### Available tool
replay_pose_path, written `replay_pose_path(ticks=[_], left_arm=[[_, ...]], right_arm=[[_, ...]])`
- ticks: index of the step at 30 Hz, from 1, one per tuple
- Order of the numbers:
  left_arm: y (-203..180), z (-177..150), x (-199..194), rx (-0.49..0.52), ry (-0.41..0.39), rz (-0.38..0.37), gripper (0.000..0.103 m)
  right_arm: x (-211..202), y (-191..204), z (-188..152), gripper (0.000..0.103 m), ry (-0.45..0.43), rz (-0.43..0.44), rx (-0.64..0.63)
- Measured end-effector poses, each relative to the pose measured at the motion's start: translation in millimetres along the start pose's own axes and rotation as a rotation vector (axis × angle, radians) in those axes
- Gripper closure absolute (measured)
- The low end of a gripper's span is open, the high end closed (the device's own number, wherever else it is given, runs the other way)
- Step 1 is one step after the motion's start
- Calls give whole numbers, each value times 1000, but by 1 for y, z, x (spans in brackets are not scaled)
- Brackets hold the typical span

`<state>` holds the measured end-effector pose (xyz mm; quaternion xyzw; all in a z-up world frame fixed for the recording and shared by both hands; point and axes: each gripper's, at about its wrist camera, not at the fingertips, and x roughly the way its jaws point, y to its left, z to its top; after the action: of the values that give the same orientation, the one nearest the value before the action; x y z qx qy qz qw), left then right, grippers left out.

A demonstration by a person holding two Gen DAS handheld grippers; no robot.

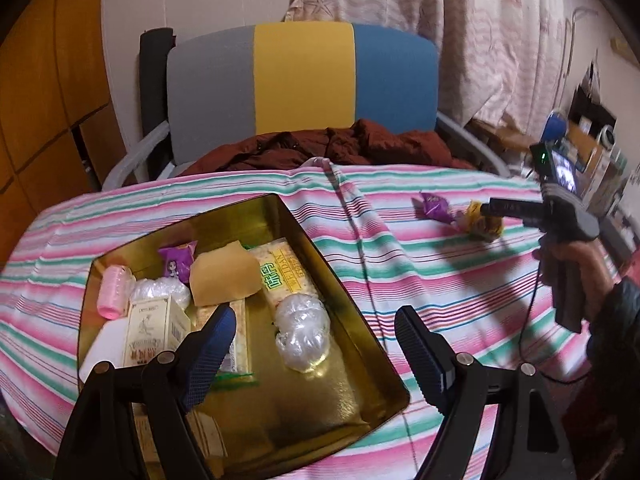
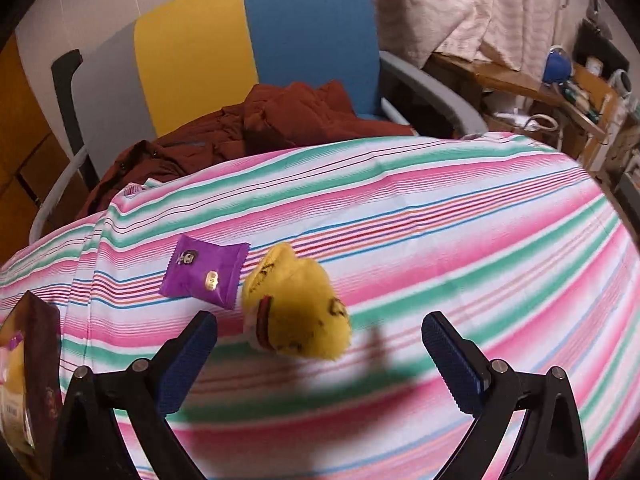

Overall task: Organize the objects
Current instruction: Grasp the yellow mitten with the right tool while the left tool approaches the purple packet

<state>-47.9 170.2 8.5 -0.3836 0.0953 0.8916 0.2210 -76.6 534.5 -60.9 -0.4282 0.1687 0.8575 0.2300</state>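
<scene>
The gold tin point(image 1: 352, 300) sits uncovered on the striped tablecloth point(image 1: 420, 280) and serves as the reference point.

Contents of the tin:
- a pink roll point(image 1: 113, 289) against the far-left wall;
- a purple snack packet point(image 1: 178, 260) at the far wall;
- a tan paper wrapper point(image 1: 224, 276) beside that packet;
- a green-lettered cracker pack point(image 1: 285, 272) along the right wall;
- a crumpled clear plastic bag point(image 1: 304, 330) nearer than the cracker pack;
- a second clear bag point(image 1: 160, 290) next to the pink roll;
- a cream carton point(image 1: 154, 330) and a white flat item point(image 1: 103, 344) at the left side.

The near-right part of the tin floor is bare.

Outside the tin, to its right and well apart from it, a second purple packet point(image 2: 206, 270) lies flat, with a yellow plush toy point(image 2: 298, 312) just beside it.

Left gripper point(image 1: 316, 344): fingers spread, nothing between them, positioned over the tin's near-right rim.

Right gripper point(image 2: 320, 348): fingers spread wide, empty, with the plush toy just ahead between the tips. A hand point(image 1: 576, 264) holds its grip.
</scene>
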Motion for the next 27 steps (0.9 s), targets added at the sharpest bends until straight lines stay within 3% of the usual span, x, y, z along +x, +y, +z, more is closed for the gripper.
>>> replay_pose_path(ticks=[8, 10, 13, 27], left_arm=[[-24, 14, 17, 50, 13, 30, 20], [-32, 17, 21, 61, 17, 13, 20], [-43, 20, 27, 82, 26, -4, 20], [-91, 35, 57, 159, 74, -46, 20]], right_arm=[[27, 15, 1, 3, 40, 34, -77], [30, 16, 0, 37, 63, 21, -85], [28, 10, 1, 48, 81, 26, -61], [20, -18, 9, 49, 171, -45, 1]])
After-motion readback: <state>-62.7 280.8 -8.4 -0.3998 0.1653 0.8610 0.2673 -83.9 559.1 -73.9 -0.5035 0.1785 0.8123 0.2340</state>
